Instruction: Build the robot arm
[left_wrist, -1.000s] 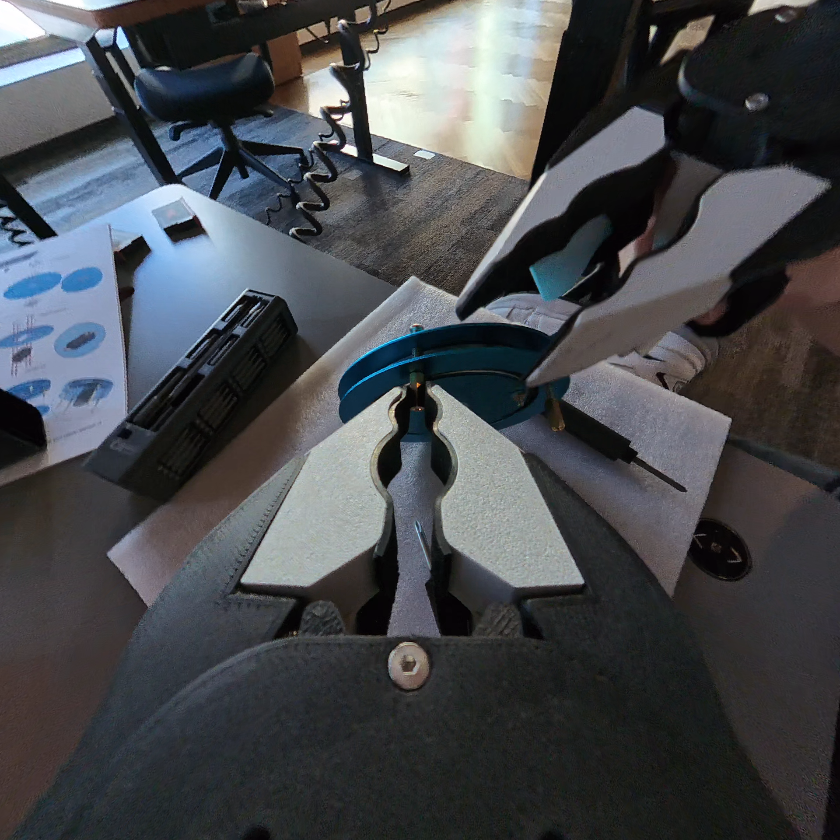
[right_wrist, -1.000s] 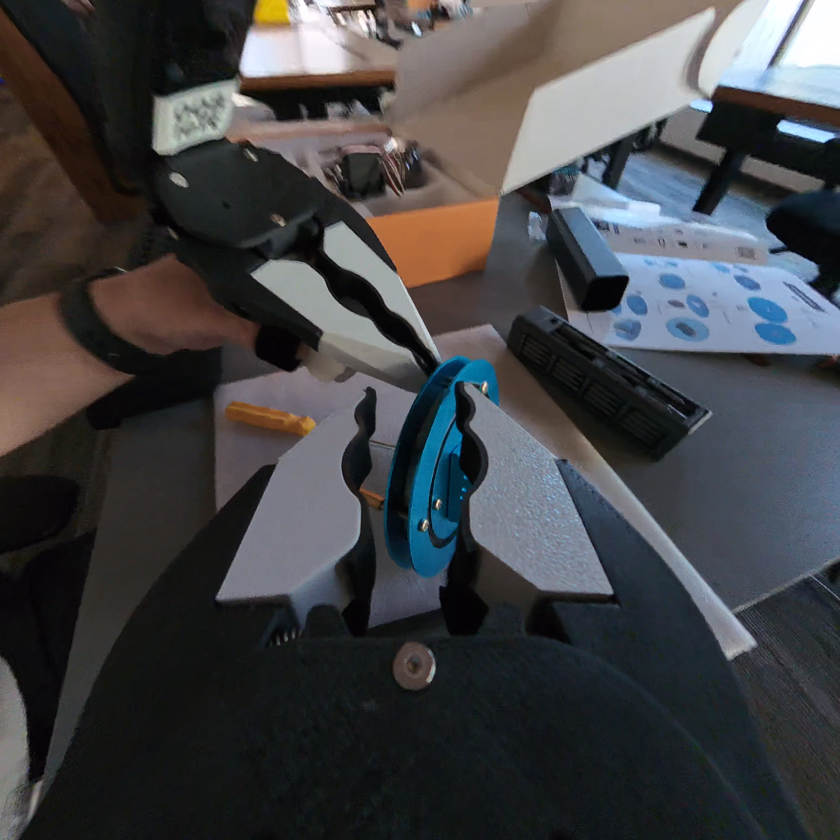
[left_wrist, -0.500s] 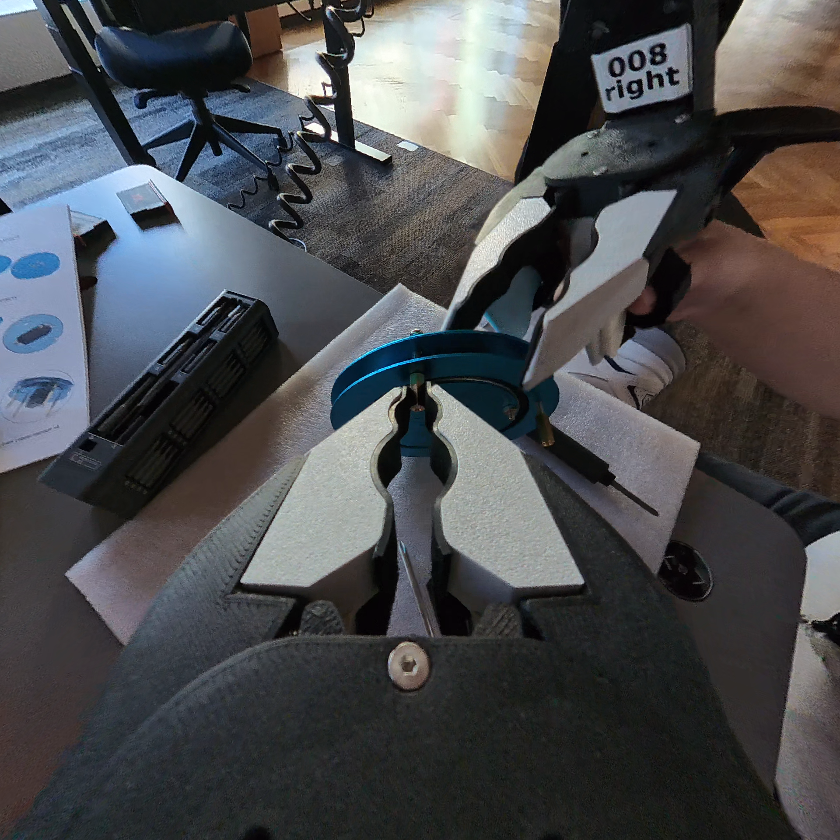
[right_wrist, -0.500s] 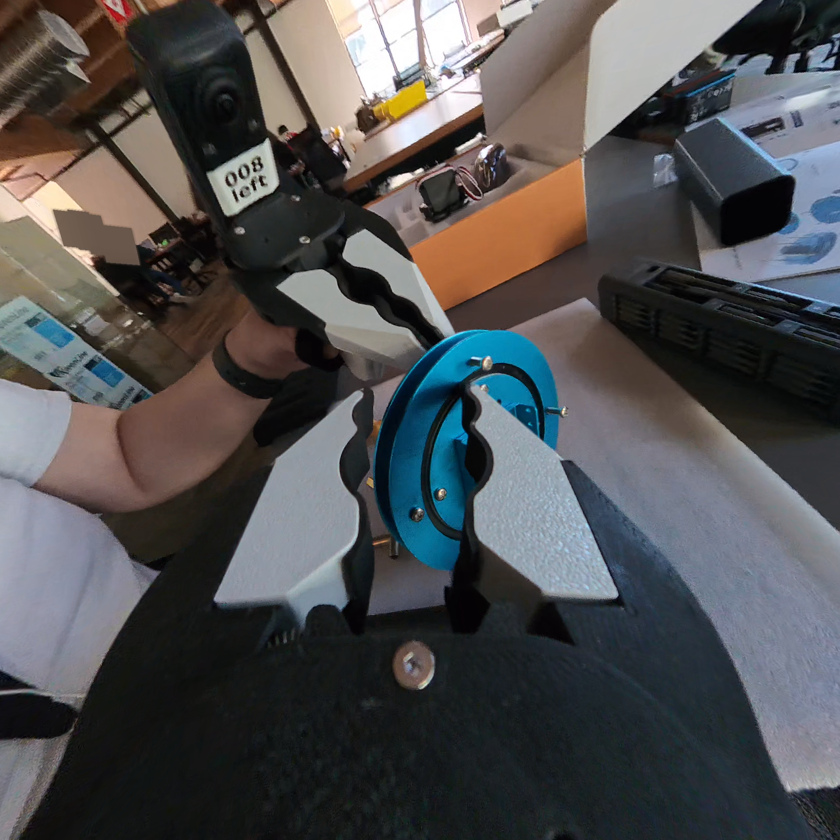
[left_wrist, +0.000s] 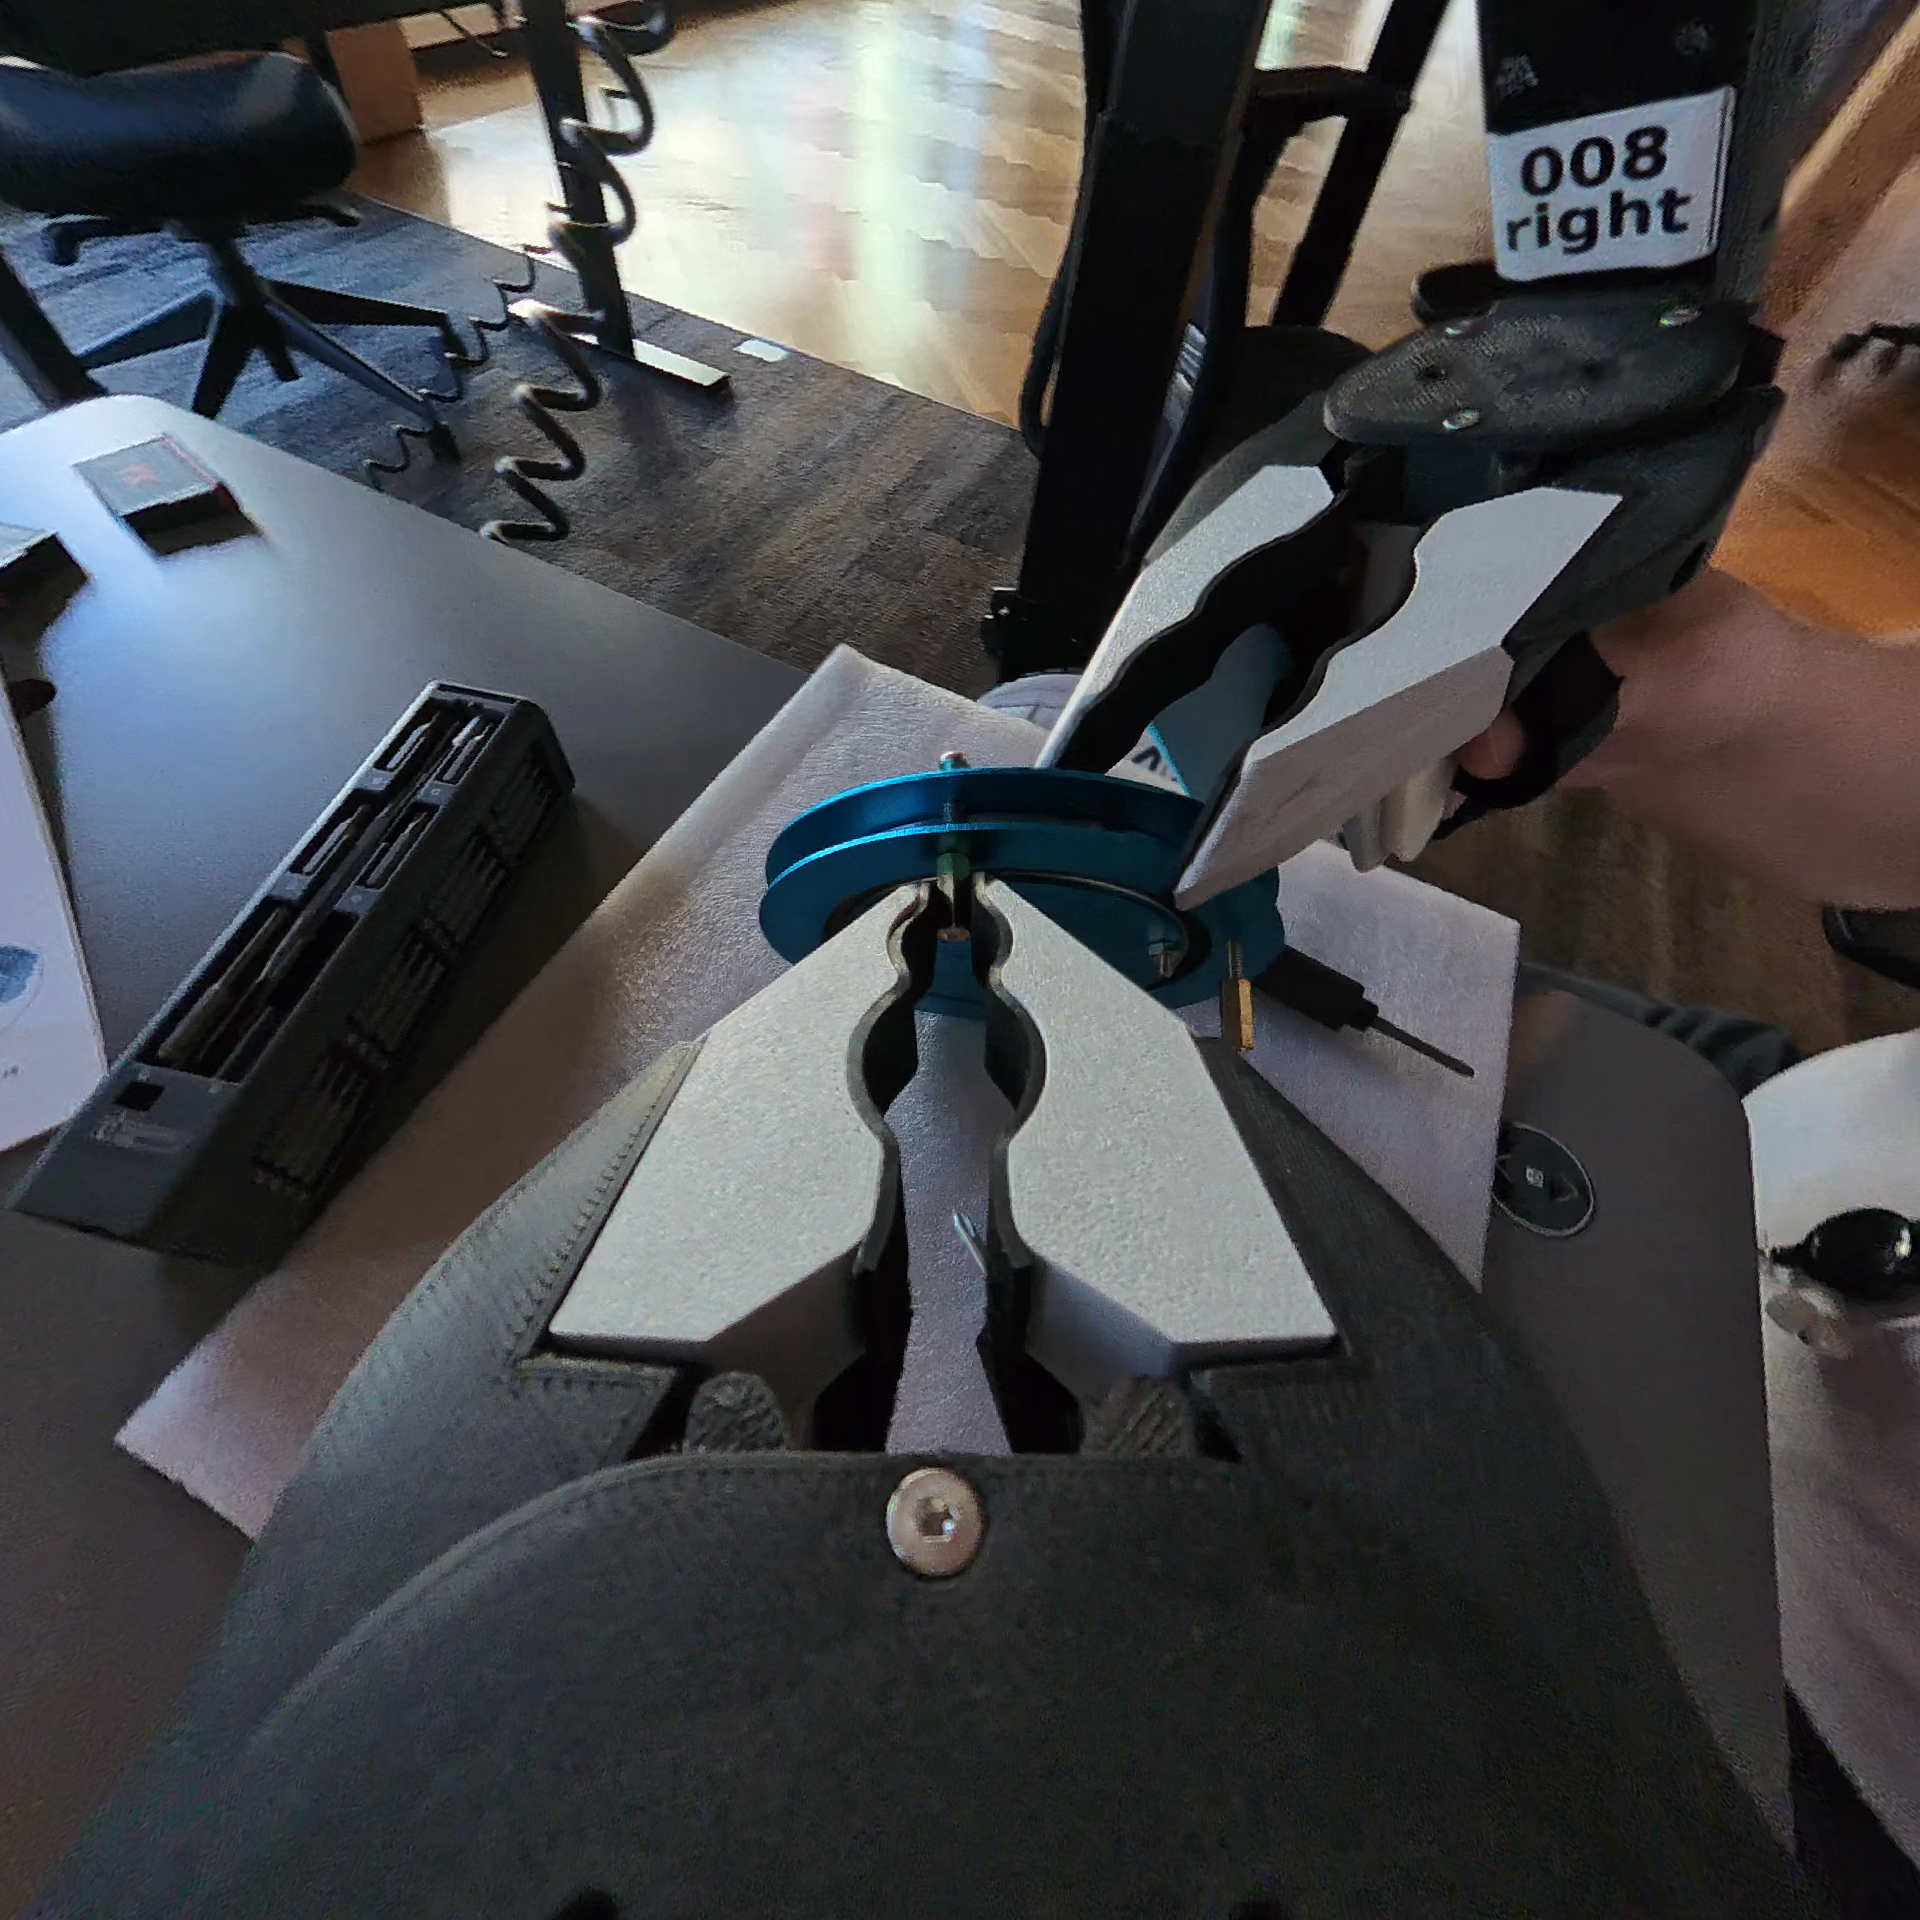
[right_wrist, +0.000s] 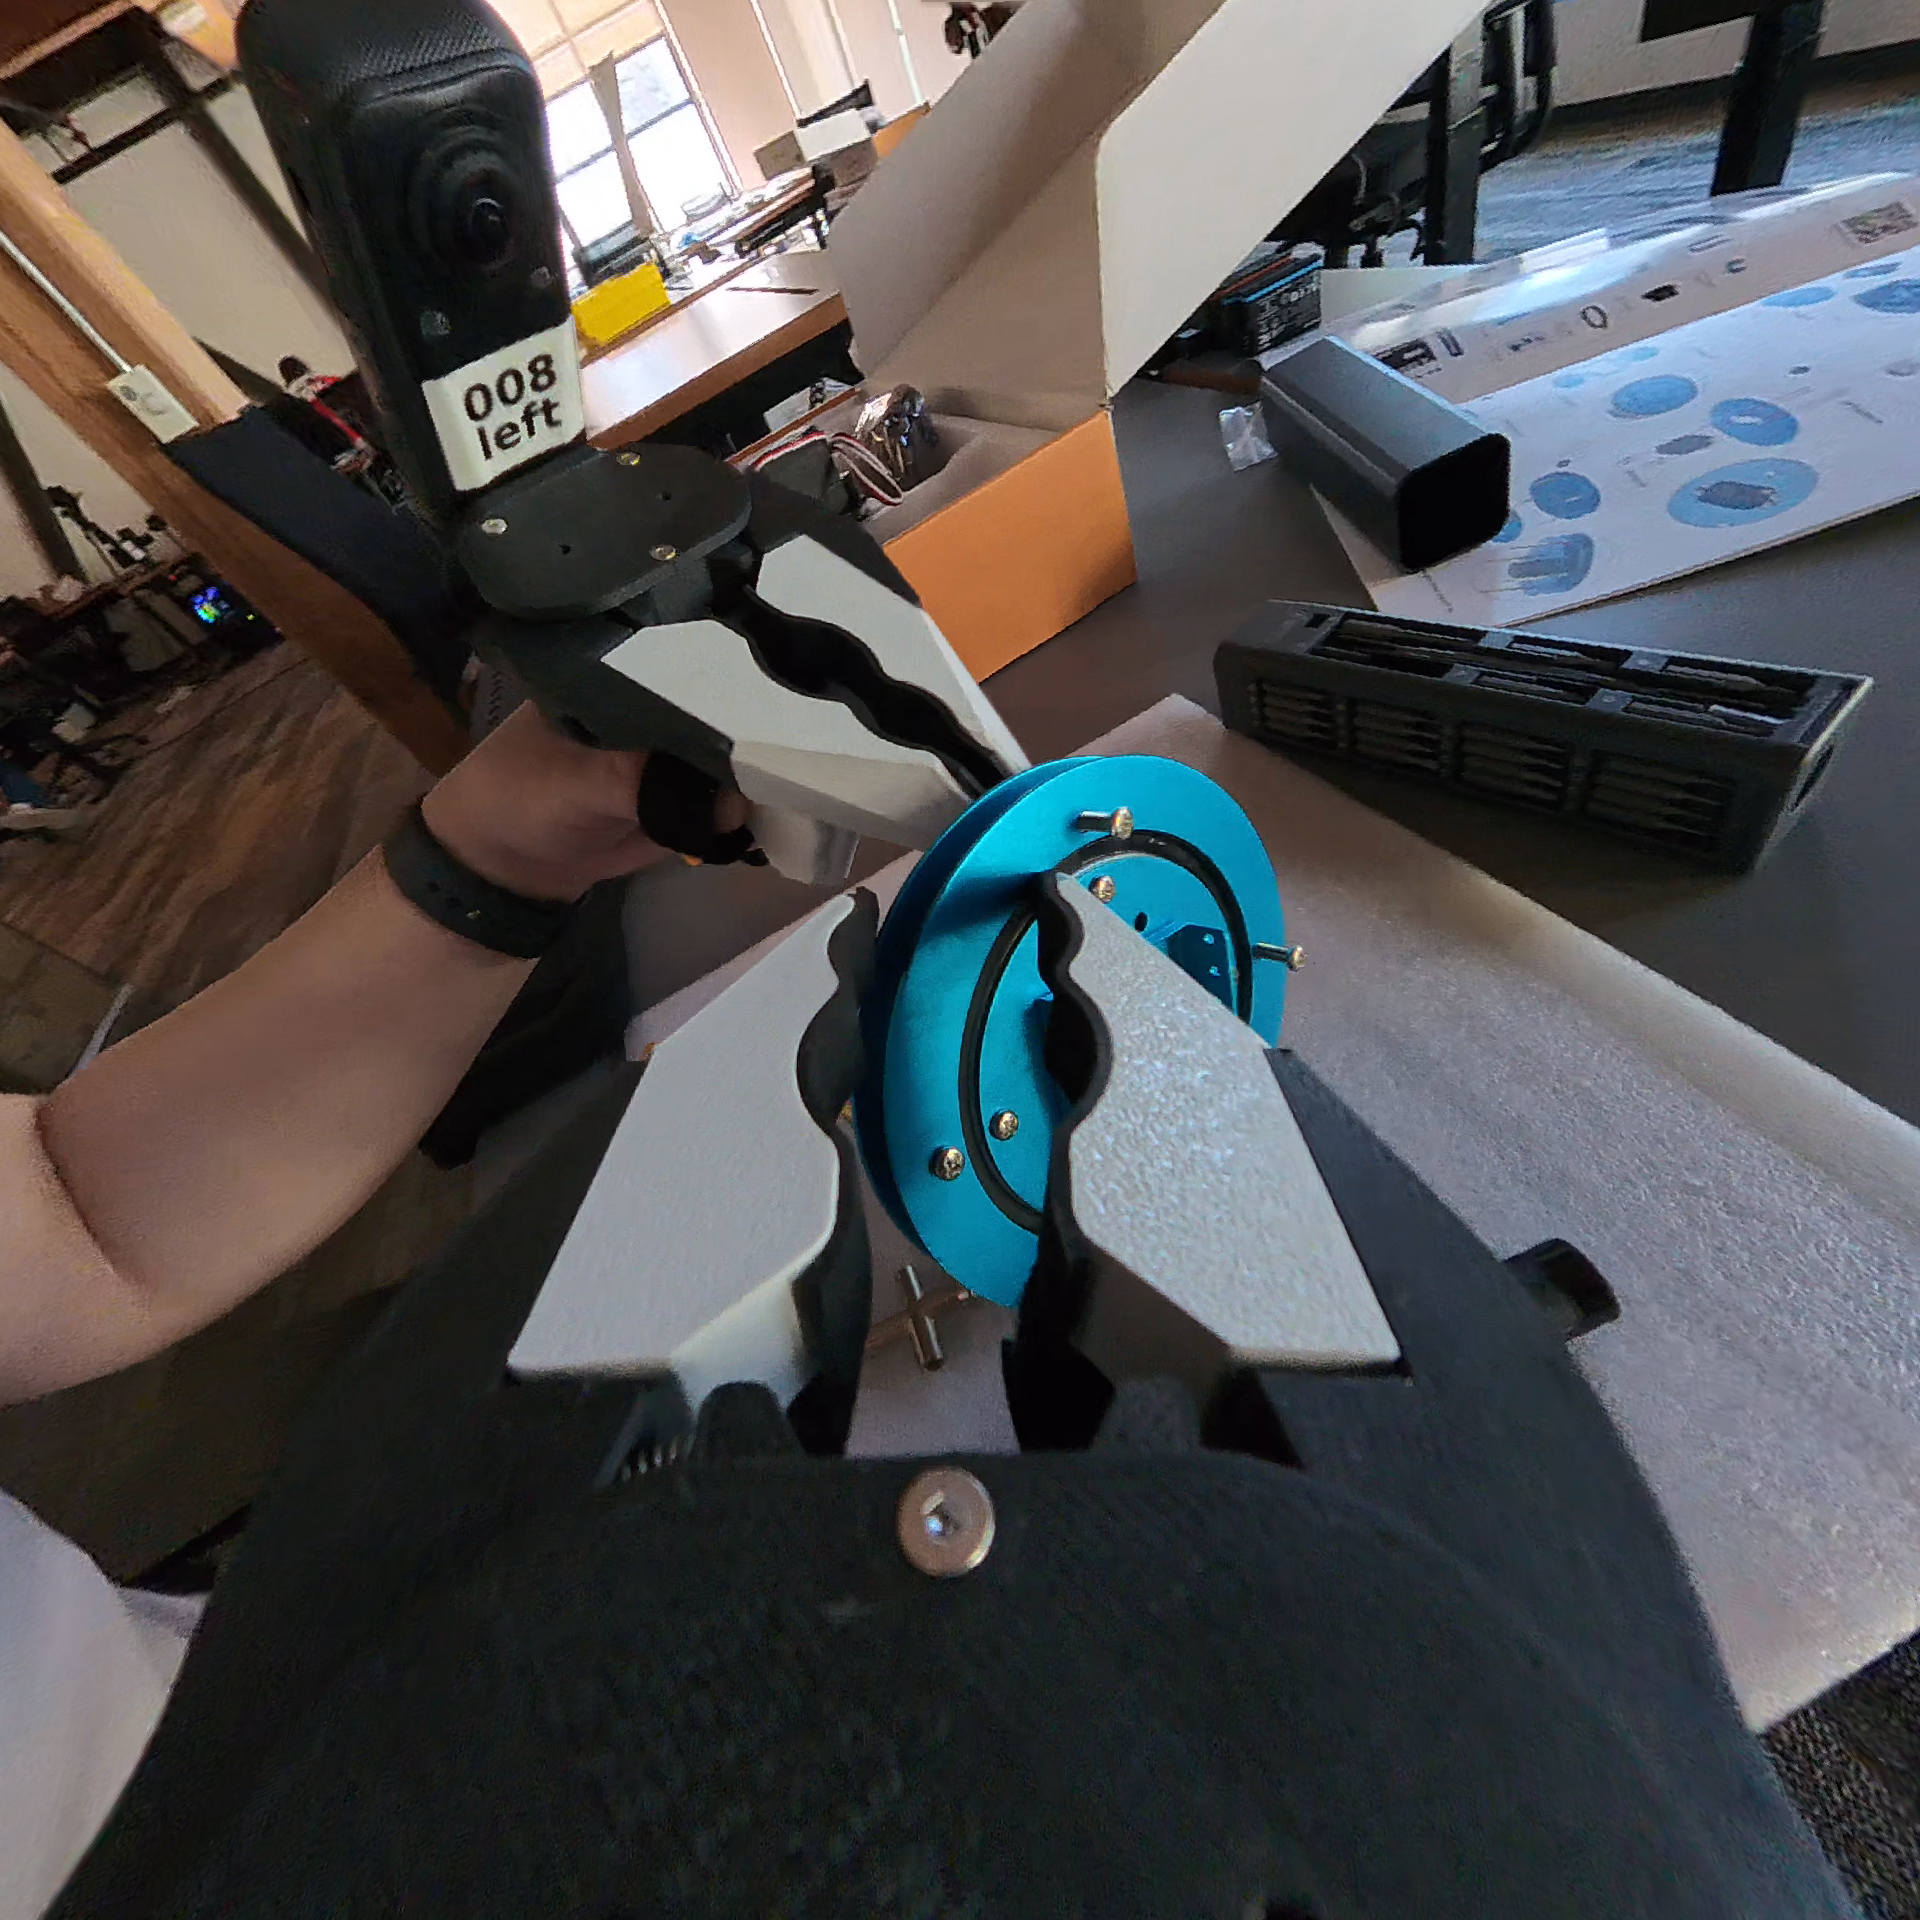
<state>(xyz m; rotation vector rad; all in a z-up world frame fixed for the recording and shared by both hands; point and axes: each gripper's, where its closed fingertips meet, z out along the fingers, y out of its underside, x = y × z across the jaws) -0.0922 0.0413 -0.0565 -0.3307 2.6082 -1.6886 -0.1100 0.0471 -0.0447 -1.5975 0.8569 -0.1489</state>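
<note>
A blue two-disc metal wheel with small screws stands on edge over a white foam sheet. My right gripper is shut on it, one finger on each face. In the left wrist view the wheel lies flat ahead, with the right gripper clamped on its far right rim. My left gripper is shut on a thin metal tool that runs between its fingers, with the tips at the wheel's near rim by a small green post. The left gripper also shows touching the wheel's top edge.
A black bit case lies left of the foam sheet. A small screwdriver and a brass standoff lie by the wheel. An open orange box, a black block and a printed sheet are behind. The grippers are tip to tip, or close to it. The small screwdriver is about equally far from each gripper, around 15 centimeters.
The right gripper has swung more upright with the wheel still in it. The left gripper has stayed at the wheel's rim.
</note>
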